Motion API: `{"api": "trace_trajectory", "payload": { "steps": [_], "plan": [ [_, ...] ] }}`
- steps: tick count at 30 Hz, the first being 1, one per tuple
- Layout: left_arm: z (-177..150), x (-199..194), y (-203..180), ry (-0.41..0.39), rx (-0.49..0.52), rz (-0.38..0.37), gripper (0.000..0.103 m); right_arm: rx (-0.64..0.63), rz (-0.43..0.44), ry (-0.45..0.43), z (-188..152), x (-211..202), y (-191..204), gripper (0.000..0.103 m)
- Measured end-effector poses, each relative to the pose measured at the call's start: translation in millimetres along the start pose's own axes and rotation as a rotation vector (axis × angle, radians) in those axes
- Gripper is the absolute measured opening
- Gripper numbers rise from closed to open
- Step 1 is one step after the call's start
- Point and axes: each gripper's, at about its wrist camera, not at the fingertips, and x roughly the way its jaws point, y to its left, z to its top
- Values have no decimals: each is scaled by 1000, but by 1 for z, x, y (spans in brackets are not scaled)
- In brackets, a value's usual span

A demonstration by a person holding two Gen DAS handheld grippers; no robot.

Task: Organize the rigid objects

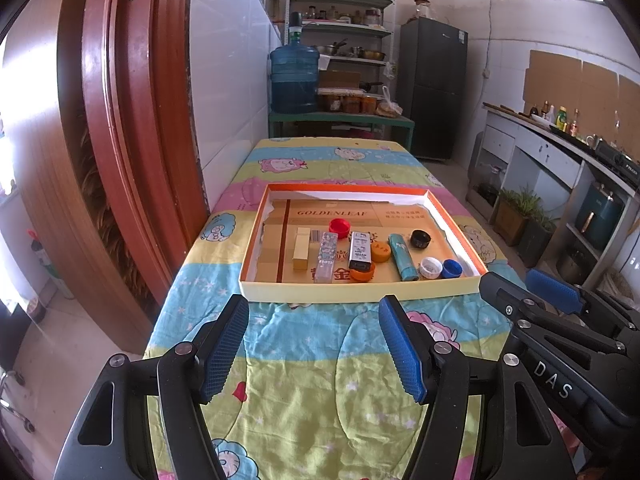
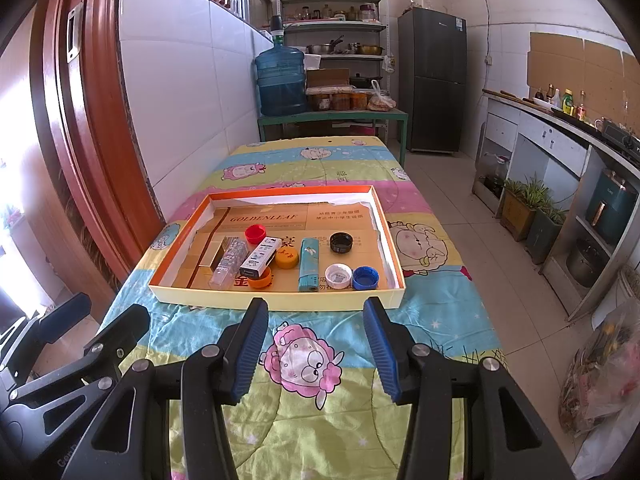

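A shallow cardboard tray (image 1: 360,291) (image 2: 276,300) with an orange rim lies on the cartoon-print tablecloth. Inside it are a red cap (image 1: 340,227), a gold box (image 1: 301,249), a clear case (image 1: 325,257), a white and black lighter (image 1: 359,251), two orange caps (image 1: 380,251), a teal lighter (image 2: 309,264), a black cap (image 2: 341,242), a white cap (image 2: 338,276) and a blue cap (image 2: 365,278). My left gripper (image 1: 314,320) hovers open just short of the tray's near wall. My right gripper (image 2: 316,312) is open beside it, also empty.
A brown door frame (image 1: 120,140) and tiled wall run along the table's left. A green bench with a water jug (image 1: 294,80), shelves and a fridge (image 1: 434,84) stand beyond. On the right are a kitchen counter (image 2: 560,128) and potted plants (image 2: 524,204).
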Motion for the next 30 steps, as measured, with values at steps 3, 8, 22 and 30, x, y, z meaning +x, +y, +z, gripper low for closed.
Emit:
{"api": "trace_trajectory", "payload": {
  "steps": [3,8,22,30],
  "plan": [
    [-2,1,0,4,2,0,69,-2,1,2,0,0,1,49],
    [-3,1,0,7,2,1,69,-1,1,4,-1,1,2,49],
    [-3,1,-1,7,5,4,69,-2,3,5,-2,2,2,49],
    [-4,2,1,10,8,4,69,-4,4,7,-2,4,4,49]
  ]
}}
